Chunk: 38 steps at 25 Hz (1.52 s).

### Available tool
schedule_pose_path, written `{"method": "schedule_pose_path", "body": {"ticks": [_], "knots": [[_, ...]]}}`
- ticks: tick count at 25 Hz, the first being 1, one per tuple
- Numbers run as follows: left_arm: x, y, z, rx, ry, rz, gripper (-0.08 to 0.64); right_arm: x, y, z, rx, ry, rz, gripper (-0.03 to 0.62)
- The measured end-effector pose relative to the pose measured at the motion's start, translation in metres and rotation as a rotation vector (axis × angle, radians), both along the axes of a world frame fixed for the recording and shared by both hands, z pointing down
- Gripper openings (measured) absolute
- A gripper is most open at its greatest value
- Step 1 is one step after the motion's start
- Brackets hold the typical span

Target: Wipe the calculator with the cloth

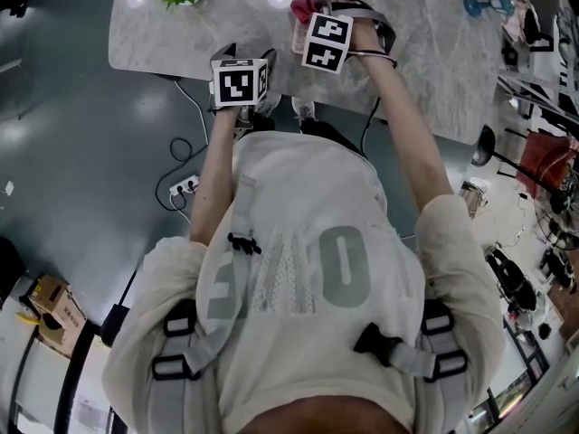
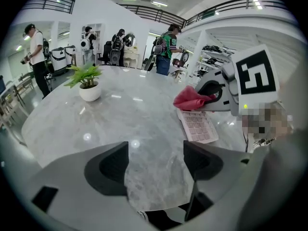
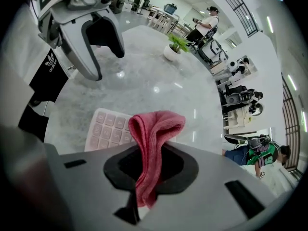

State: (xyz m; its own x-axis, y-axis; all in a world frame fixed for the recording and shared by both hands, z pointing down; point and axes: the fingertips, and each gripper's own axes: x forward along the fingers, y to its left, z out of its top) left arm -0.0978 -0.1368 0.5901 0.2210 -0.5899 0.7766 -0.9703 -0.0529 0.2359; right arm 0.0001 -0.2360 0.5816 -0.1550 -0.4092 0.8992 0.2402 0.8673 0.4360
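Observation:
A pale pink calculator (image 2: 197, 125) lies flat on the grey marble table (image 2: 120, 124). My right gripper (image 3: 149, 165) is shut on a folded red cloth (image 3: 153, 134), which sticks up from between its jaws and hangs over the calculator's (image 3: 107, 129) far end. In the head view the cloth (image 1: 303, 7) shows just beyond the right gripper's marker cube, above the calculator (image 1: 298, 36). My left gripper (image 2: 155, 160) is open and holds nothing. It hovers over the table's near edge, to the left of the calculator and apart from it.
A small potted plant (image 2: 86, 81) in a white pot stands at the table's far left. A blue object (image 1: 484, 5) lies at the table's far right. Cables and a power strip (image 1: 184, 186) lie on the floor below the table edge. Several people stand beyond the table.

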Motion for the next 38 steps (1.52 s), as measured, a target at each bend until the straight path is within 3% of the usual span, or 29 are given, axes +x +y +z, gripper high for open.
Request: {"method": "schedule_pose_path", "body": {"ticks": [15,26,38], "knots": [[-0.013,-0.014,-0.013,0.062,0.007,-0.055,0.357,0.001,0.068,0.014,-0.099,0.005,-0.036,0.055],[-0.019,-0.016,-0.02,0.08,0.023,-0.079,0.357,0.004,0.115,0.02,-0.215,-0.03,0.001,0.055],[-0.018,-0.028,-0.026,0.093,0.025,-0.069,0.357,0.004,0.121,0.023,-0.254,-0.056,0.025,0.055]]}}
